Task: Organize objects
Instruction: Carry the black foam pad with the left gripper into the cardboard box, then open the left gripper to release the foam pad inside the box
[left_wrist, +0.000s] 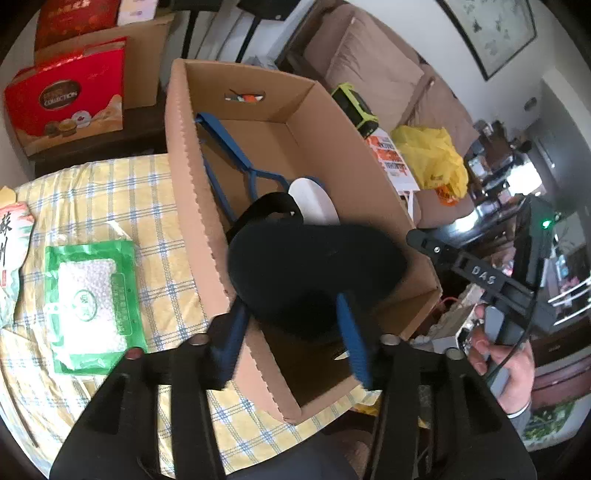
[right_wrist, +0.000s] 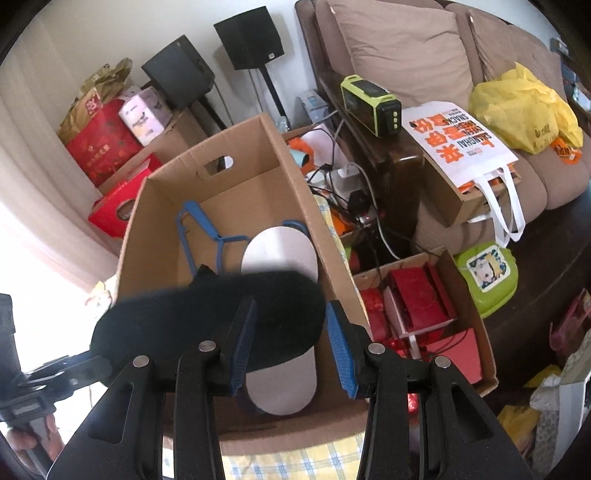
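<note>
An open cardboard box (left_wrist: 184, 192) stands on a yellow checked tablecloth (left_wrist: 122, 192). Inside it lie a blue hanger (left_wrist: 236, 158) and a white-soled slipper (left_wrist: 314, 203). A black slipper (left_wrist: 314, 273) is above the box. The fingers of my left gripper (left_wrist: 295, 347) stand on either side of its near end; I cannot tell whether they press on it. In the right wrist view the box (right_wrist: 321, 236) holds the hanger (right_wrist: 201, 229) and the white-soled slipper (right_wrist: 280, 258), with the black slipper (right_wrist: 210, 317) in front. My right gripper (right_wrist: 290, 350) is open and empty above the box's near end.
A green packet (left_wrist: 92, 299) and a printed snack bag (left_wrist: 7, 258) lie on the tablecloth left of the box. A red gift box (left_wrist: 70, 99) stands behind. A second box of red items (right_wrist: 421, 314), a sofa (right_wrist: 406, 48) and a yellow bag (right_wrist: 524, 107) are to the right.
</note>
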